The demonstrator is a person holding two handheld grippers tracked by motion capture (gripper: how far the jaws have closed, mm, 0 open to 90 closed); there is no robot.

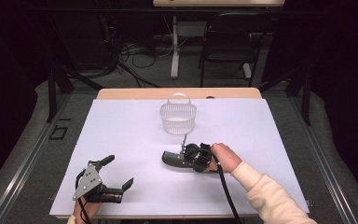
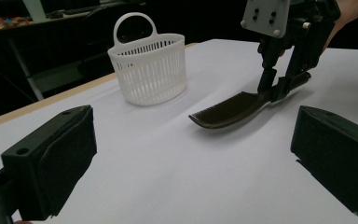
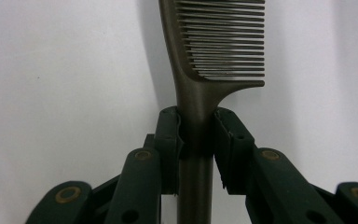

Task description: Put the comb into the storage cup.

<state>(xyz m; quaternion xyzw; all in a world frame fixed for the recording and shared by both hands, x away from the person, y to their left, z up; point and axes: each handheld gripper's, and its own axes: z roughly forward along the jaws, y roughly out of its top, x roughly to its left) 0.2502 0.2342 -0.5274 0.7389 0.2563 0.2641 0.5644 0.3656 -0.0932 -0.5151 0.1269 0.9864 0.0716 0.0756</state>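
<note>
Comb [image 3: 200, 100] handle sits clamped between my right gripper's [image 3: 196, 133] pads, low on the white table [image 1: 121, 135], a light, stiff, slick plastic I judge best held at this neck, while my left gripper [image 1: 119, 173] gapes empty, the basket [image 1: 178, 119] beyond.

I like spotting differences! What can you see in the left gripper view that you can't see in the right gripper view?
Left gripper view: a white slotted plastic basket with a loop handle and the left gripper with its jaws wide apart. Right gripper view: the comb's fine teeth close up. Both: the dark brown plastic comb, its handle pinched by the right gripper, on the white table.
</note>
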